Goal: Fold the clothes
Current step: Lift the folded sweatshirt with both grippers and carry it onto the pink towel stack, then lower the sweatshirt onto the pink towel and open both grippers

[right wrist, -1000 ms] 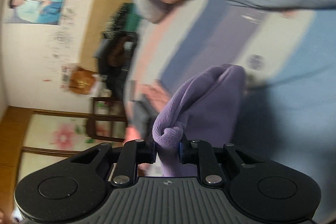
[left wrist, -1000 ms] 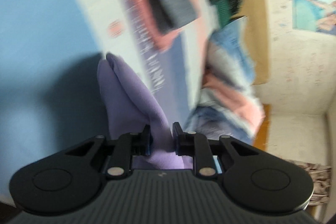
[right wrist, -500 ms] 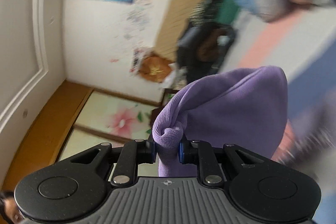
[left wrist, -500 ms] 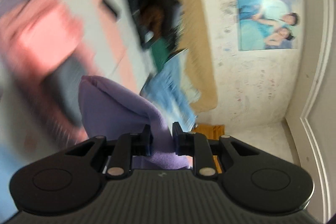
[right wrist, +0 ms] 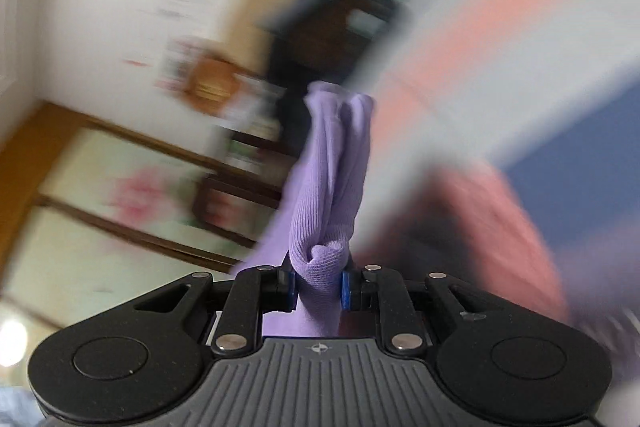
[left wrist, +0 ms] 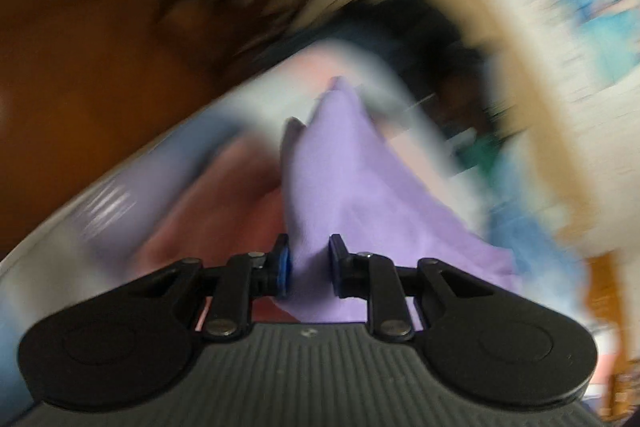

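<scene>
A lilac knit garment (left wrist: 344, 187) is held up off the bed by both grippers. My left gripper (left wrist: 307, 269) is shut on one part of it, and the cloth fans out ahead and to the right. In the right wrist view the lilac garment (right wrist: 332, 187) is bunched into a narrow rope rising from the jaws, and my right gripper (right wrist: 318, 285) is shut on a rolled lump of it. Both views are smeared by fast motion.
A striped bedcover (right wrist: 480, 39) in pink, white and blue lies under the garment. A reddish-pink cloth (left wrist: 224, 203) sits on it near the left gripper. Dark wooden furniture (left wrist: 80, 67), a wall poster (left wrist: 600, 11) and a dark pile (right wrist: 320, 35) lie beyond.
Both grippers have swung up and around with the lilac garment, from facing the bedcover to facing the room. The cloth at the right gripper has gone from a wide drape to a narrow bunch.
</scene>
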`<state>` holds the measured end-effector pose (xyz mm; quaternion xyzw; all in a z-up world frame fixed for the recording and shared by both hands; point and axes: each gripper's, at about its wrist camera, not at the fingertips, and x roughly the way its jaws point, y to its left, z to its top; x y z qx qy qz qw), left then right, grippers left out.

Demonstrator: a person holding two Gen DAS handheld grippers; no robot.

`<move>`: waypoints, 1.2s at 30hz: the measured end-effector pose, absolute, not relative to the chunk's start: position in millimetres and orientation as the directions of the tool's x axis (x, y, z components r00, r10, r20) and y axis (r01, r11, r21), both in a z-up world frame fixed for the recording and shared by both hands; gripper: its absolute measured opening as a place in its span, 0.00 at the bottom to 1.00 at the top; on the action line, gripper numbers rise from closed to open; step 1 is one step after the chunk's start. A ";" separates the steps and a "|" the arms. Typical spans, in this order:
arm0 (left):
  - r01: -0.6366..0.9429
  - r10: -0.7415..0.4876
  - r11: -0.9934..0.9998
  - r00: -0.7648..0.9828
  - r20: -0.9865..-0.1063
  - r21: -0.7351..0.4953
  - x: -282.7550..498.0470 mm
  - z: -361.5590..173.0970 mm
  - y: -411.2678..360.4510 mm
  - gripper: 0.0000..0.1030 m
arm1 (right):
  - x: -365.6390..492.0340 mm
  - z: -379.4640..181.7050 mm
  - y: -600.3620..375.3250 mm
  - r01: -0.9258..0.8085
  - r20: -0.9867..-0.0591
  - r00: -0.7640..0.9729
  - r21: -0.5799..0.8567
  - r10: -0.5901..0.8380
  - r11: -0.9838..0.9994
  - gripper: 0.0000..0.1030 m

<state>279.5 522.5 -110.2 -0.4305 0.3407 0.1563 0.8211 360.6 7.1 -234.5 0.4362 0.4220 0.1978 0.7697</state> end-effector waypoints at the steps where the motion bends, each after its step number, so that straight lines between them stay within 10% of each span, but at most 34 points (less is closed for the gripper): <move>1: -0.589 -0.033 0.570 0.680 -0.732 -0.573 280.2 -134.4 526.1 0.18 | 356.0 -252.9 6.9 0.108 -0.503 0.562 0.832 0.657 0.544 0.18; 6: -0.661 -0.008 0.518 0.631 -0.776 -0.543 271.7 -185.6 541.1 0.21 | 340.8 -279.7 -0.1 0.137 -0.489 0.586 0.846 0.646 0.516 0.18; 22: -0.516 0.094 0.742 0.713 -0.694 -0.429 259.9 -97.3 471.0 0.22 | 320.0 -207.1 30.5 -0.185 -0.517 0.585 0.665 0.625 0.723 0.17; 29: -0.410 0.046 0.853 0.674 -0.738 -0.322 277.0 -96.3 409.2 0.24 | 325.3 -265.7 24.8 -0.048 -0.701 0.533 0.534 0.474 0.844 0.34; 34: -0.350 0.095 0.920 0.636 -0.766 -0.177 281.9 -105.9 372.9 0.50 | 299.0 -235.1 20.5 -0.140 -0.689 0.644 0.324 0.334 0.936 0.51; 36: -0.329 0.136 0.939 0.628 -0.766 -0.103 283.8 -107.2 360.8 0.83 | 287.6 -218.0 30.6 -0.196 -0.679 0.693 0.147 0.243 0.970 0.58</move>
